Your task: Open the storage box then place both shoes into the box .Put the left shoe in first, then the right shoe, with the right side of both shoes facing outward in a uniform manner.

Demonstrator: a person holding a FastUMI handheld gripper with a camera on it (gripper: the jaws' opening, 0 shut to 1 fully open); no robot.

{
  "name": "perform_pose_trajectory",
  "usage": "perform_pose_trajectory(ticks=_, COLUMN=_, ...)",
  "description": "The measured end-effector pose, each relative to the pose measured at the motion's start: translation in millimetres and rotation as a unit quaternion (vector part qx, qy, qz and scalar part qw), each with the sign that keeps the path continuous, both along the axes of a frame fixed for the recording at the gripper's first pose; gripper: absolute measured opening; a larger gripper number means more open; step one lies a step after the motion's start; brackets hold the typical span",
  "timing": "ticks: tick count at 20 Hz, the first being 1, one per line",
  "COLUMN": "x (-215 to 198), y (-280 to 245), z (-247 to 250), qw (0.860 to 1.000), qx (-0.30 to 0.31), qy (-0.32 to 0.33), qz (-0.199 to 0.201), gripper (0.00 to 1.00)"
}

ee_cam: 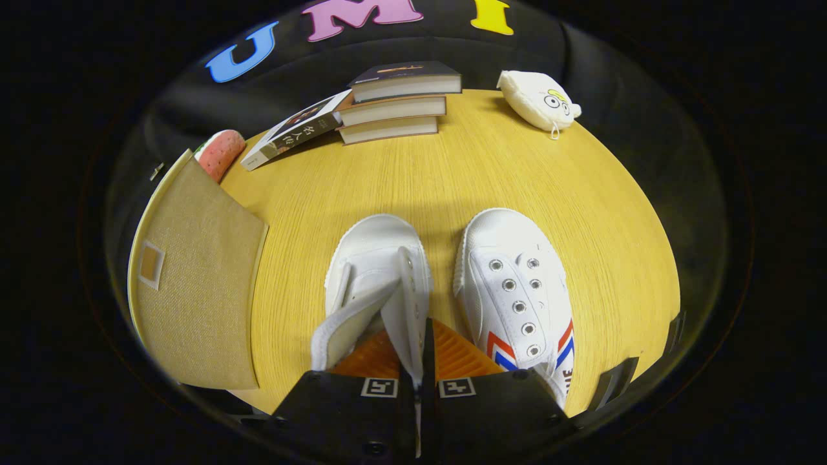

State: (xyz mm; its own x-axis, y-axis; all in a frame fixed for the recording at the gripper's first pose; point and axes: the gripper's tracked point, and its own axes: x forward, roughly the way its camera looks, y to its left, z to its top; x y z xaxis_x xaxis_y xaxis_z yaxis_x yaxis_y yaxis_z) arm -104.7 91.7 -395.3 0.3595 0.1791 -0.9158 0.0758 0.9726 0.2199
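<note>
The gripper (418, 361) pinches the side wall of the left shoe (378, 284), its two fingers pressed together on it. The right shoe (517, 290) lies just beside, on the table (452, 174). The storage box (194, 278) sits further left. The letters on the right shoe are too cut off to read.

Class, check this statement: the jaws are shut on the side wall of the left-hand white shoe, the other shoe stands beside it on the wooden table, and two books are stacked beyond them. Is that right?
Not quite. The gripper view shows three stacked books, with a fourth leaning against them. The rest holds: the gripper has its jaws shut on the left-hand shoe, and the other shoe stands beside it on the table.
</note>
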Motion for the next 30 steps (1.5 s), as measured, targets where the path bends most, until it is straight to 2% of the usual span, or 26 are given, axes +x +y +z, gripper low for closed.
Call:
perform_pose_trajectory(ticks=5, x=-2, y=9, z=28, qw=0.996, qx=0.062, qy=0.032, qz=-0.062, gripper=0.06)
perform_pose_trajectory(ticks=8, x=0, y=9, z=57, qw=0.993, qx=0.074, qy=0.039, qz=-0.088, gripper=0.06)
perform_pose_trajectory(ticks=13, x=15, y=29, z=130, qw=0.989, qx=0.093, qy=0.031, qz=-0.108, gripper=0.06)
perform_pose_trajectory(ticks=17, x=36, y=73, z=191, qw=0.989, qx=0.112, qy=0.009, qz=-0.095, gripper=0.05)
perform_pose_trajectory(ticks=22, x=44, y=158, z=233, qw=0.98, qx=0.169, qy=0.049, qz=-0.092, gripper=0.05)
perform_pose_trajectory(ticks=26, x=35, y=215, z=223, qw=0.979, qx=0.163, qy=0.094, qz=-0.073, gripper=0.06)
perform_pose_trajectory(ticks=30, x=20, y=252, z=196, qw=0.975, qx=0.15, qy=0.145, qz=-0.074, gripper=0.05)
